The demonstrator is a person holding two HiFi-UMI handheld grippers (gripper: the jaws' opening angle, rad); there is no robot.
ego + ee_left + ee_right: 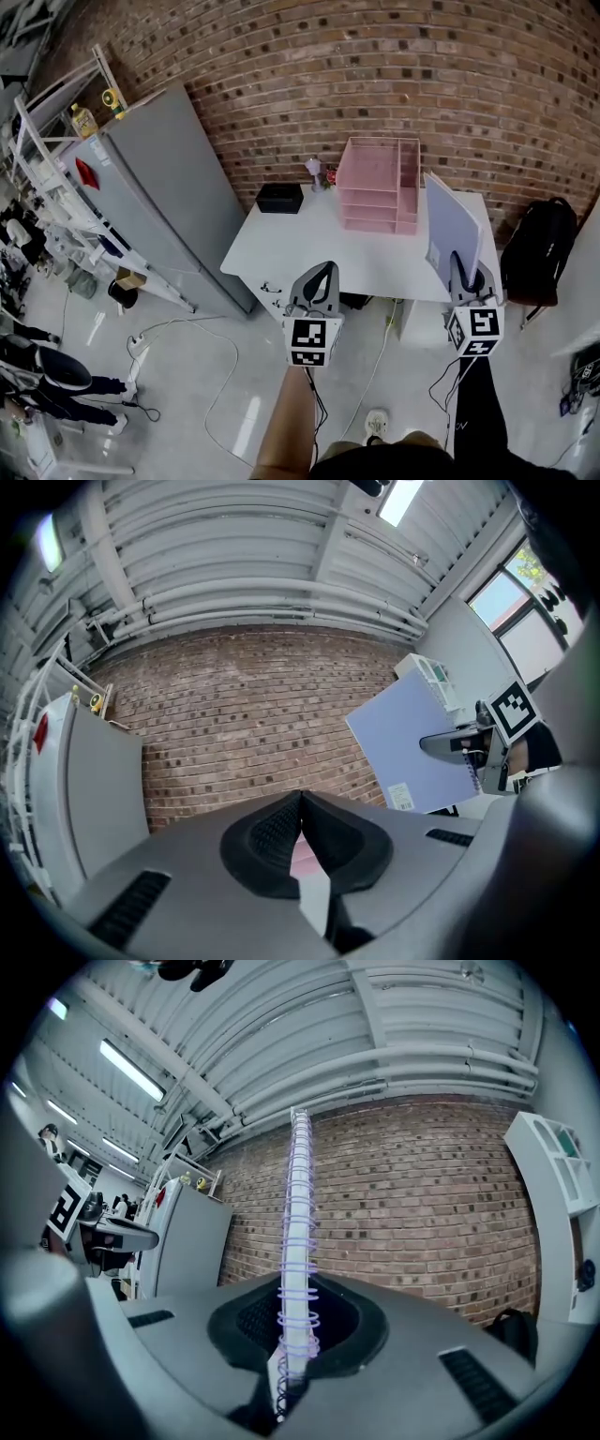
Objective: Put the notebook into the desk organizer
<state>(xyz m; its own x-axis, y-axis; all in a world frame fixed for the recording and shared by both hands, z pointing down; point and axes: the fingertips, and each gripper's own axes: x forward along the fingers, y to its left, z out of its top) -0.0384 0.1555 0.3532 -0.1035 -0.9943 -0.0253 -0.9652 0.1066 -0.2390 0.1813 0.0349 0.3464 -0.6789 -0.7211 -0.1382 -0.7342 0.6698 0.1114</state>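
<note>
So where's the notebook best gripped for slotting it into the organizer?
By the spiral-bound edge, low down, from the person's side, as the right gripper has it now. The notebook stands upright, so its thin free edge leads forward and can probably slide first into the pink organizer.

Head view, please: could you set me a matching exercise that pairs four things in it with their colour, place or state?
Things:
1. notebook
2. desk organizer
3. left gripper
4. backpack

Descriptions:
A. pink, standing at the far edge of the table
B. shut, nothing between its fingers
C. black, beside the table's right end
D. pale purple, clamped upright in the right gripper

Pairs: 1-D, 2-A, 3-B, 4-C
</note>
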